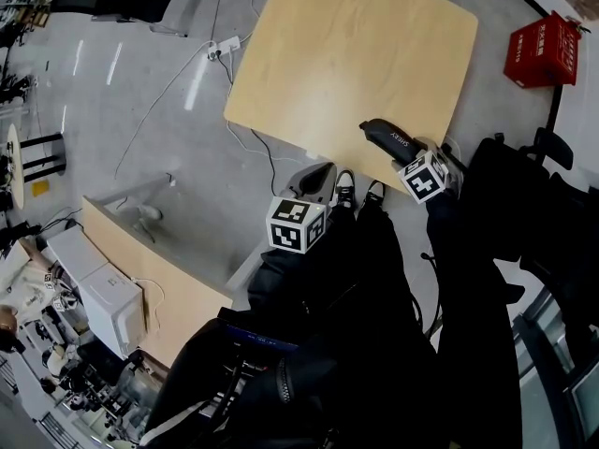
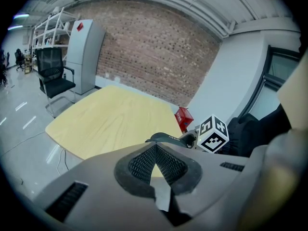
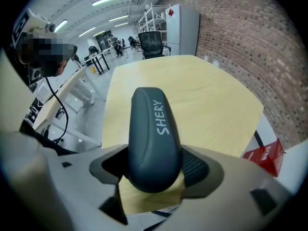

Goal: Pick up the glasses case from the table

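1. Glasses case (image 3: 153, 138): dark grey, long and rounded, lettering "SHERY" running along its top. It lies on the surface (image 1: 356, 54), close to the near edge and toward the right corner.
2. Long axis, head view: diagonal, from upper left down to lower right. The lower-right end points at the right tongs, and the other end points in toward the middle of the surface.
3. Long axis, right gripper view: runs straight away from the camera, in line with the tongs. Near end sits low in frame, far end points across the wood top.
4. Right tongs (image 3: 155, 167): spread wide, one on each side of the case's near end. Case sits between them; a gap shows at the left pad, right pad is very close, no squeeze visible. Tongs point steeply down.
5. Left tongs (image 2: 155, 150): tips pressed together, nothing between them. Held off the near edge of the surface, apart from the case, aimed across the top.
6. Left gripper view: case shows just past the tong tips, with the right gripper's marker cube (image 2: 212, 134) at its right end.
7. Surroundings: grey floor (image 1: 140, 110) with a white cable (image 1: 168, 92), red box (image 1: 541, 52) on the floor beyond the surface's right side, brick wall (image 2: 154, 57), black chair (image 2: 55, 78).
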`<state>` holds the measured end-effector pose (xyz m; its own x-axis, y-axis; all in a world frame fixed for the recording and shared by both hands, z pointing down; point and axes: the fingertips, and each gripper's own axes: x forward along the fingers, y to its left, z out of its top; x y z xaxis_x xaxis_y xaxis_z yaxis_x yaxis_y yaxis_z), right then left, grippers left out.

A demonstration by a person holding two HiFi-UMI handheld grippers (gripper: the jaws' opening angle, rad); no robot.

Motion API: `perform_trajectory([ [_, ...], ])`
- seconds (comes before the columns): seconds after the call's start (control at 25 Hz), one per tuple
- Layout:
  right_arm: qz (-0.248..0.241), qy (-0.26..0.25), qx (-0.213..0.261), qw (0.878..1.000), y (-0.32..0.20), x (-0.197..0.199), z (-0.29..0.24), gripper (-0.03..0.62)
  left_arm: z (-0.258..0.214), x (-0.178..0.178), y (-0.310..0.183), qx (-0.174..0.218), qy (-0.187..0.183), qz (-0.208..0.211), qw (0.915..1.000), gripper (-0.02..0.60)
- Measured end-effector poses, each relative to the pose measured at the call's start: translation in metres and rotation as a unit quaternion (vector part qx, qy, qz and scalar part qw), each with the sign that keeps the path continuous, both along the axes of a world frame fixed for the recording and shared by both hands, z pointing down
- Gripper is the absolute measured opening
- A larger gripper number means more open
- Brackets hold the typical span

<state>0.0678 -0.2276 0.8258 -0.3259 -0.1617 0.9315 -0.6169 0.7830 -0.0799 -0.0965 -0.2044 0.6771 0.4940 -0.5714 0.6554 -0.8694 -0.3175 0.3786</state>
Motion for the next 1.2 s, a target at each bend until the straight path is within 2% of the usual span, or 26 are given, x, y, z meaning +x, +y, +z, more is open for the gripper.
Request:
perform_trajectory([
  [0.24,0.021,-0.015,0.005,1.000,0.008,-0.001,-0.011,0.333,-0.005,0.003,0.003,0.006,0.004,0.002,1.0000,-0.002],
  [0.36,0.052,-0.046,0.023,0.997,0.009,-0.005,-0.032,0.333,-0.012,0.004,0.002,0.015,0.005,0.005,0.9999,-0.002],
  [0.48,0.094,-0.088,0.056,0.990,0.007,-0.010,-0.065,0.333,-0.023,0.005,0.001,0.027,0.007,0.009,0.9996,-0.002],
  [0.6,0.137,-0.128,0.088,0.978,0.008,-0.011,-0.104,0.333,-0.040,0.009,-0.002,0.045,0.011,0.012,0.9988,-0.002],
  [0.8,0.183,-0.191,0.155,0.952,0.004,-0.012,-0.180,0.333,-0.078,0.020,-0.012,0.092,0.022,0.020,0.9953,-0.002],
  [1.0,0.204,-0.230,0.224,0.925,-0.004,-0.008,-0.251,0.333,-0.119,0.032,-0.021,0.142,0.017,0.037,0.9891,-0.002],
  [1.2,0.211,-0.262,0.292,0.895,-0.016,-0.001,-0.320,0.333,-0.175,0.035,-0.037,0.205,0.019,0.035,0.9779,-0.002],
])
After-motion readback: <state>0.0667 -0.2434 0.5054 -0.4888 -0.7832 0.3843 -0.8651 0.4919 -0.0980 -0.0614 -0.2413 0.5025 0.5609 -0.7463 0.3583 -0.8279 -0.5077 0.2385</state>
